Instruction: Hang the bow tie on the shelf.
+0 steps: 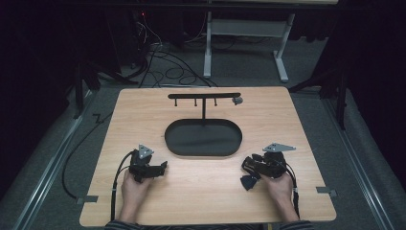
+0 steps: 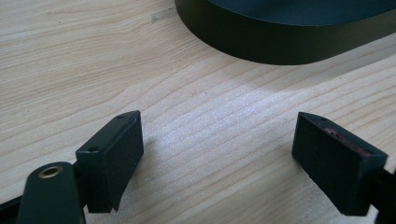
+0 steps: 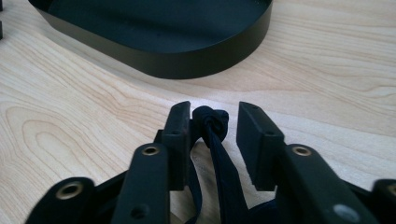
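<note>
A black oval tray sits on the pale wood-grain table; sleeves are striped.

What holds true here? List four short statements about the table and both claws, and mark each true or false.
1. The black oval tray sits on the light wooden table. True.
2. The left claw grips a cloth. False: its jaws stand wide apart, with nothing between them.
3. A dark knotted strap lies between the right claw's jaws. True.
4. The black T-shaped rack stands at the table's near edge. False: it rises at the tray's far side.
</note>
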`<state>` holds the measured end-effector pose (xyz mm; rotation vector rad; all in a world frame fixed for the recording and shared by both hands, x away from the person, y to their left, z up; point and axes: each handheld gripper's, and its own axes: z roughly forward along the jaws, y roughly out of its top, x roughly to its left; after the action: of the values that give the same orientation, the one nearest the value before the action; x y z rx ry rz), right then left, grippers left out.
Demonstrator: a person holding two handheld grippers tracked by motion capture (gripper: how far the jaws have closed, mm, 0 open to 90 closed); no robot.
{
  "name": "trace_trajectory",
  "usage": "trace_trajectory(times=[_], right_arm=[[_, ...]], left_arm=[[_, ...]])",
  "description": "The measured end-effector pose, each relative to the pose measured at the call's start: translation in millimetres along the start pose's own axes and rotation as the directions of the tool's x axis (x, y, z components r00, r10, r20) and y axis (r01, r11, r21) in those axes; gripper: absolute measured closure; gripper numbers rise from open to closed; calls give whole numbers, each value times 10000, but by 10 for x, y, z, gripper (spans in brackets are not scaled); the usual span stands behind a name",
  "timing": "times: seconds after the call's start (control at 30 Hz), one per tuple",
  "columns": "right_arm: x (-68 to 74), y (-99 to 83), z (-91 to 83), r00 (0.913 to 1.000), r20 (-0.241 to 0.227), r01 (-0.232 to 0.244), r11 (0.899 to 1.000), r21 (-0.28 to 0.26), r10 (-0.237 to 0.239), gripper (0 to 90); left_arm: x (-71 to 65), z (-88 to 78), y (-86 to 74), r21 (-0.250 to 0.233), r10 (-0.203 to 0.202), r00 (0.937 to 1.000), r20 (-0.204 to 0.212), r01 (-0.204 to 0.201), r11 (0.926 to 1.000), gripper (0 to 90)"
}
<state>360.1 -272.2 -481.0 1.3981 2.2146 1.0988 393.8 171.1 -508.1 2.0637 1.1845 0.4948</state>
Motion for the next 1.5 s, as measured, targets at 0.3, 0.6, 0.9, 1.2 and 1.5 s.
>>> trace_trajectory(times=[0.3,0.6,0.9,1.2,1.5], right_arm=[[11,-2,1,9995,-254,174,9998,35,-173,835],[22,11,-106,9992,-337,196,9995,-267,-205,861],[34,52,-237,9984,-283,462,9969,-632,-481,872],[61,101,-343,9976,-346,566,9935,-992,-603,874],[117,187,-438,9963,-394,704,9896,-1256,-759,874]], left_arm=[[-1,0,0,-2,-8,10000,-2,8,10000,169],[0,0,0,0,-7,10000,0,7,10000,169],[0,0,0,1,-3,10000,0,3,10000,169],[0,0,0,-1,-7,10000,0,7,10000,169],[0,0,0,0,-6,10000,-1,6,10000,169]])
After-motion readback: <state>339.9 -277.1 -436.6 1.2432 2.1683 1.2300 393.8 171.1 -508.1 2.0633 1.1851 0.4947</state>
